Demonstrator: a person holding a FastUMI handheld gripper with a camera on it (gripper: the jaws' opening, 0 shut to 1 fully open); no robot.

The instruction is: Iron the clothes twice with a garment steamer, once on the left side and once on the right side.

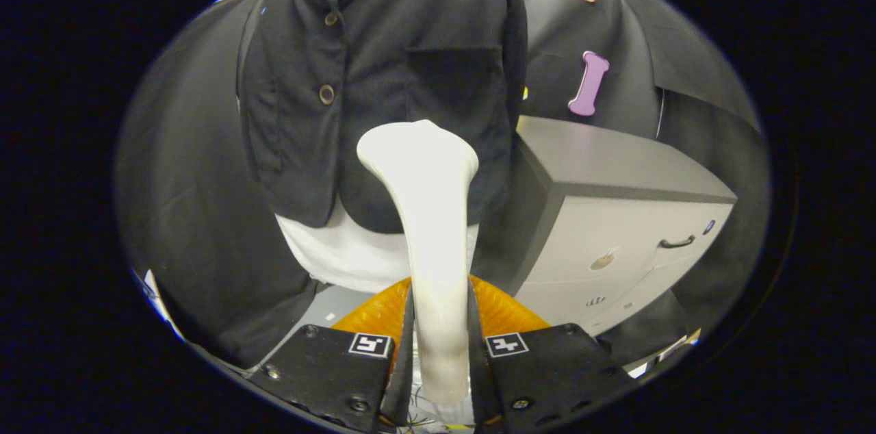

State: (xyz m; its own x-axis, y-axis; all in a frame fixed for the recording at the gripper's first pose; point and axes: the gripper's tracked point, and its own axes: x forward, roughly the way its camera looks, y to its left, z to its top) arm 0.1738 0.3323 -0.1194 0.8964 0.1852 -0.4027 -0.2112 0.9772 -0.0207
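Writing is nowhere legible; small square black-and-white markers [370, 344] sit on the hand-held gripper [440, 345], whose two fingers are clenched on the handle of the garment steamer [428, 215]. That steamer is smooth, glossy, cream-white plastic, a slim neck flaring into a broad rounded head. Its head sits against the lower front of the dark shirt [410, 64], just below the chest pocket. The shirt is matte woven cloth with round buttons, hanging over a white underlayer [328, 252]. Beside the shirt stands a grey cabinet [616, 215] with a curved black handle. An orange ribbed piece [373, 311] lies below the shirt.
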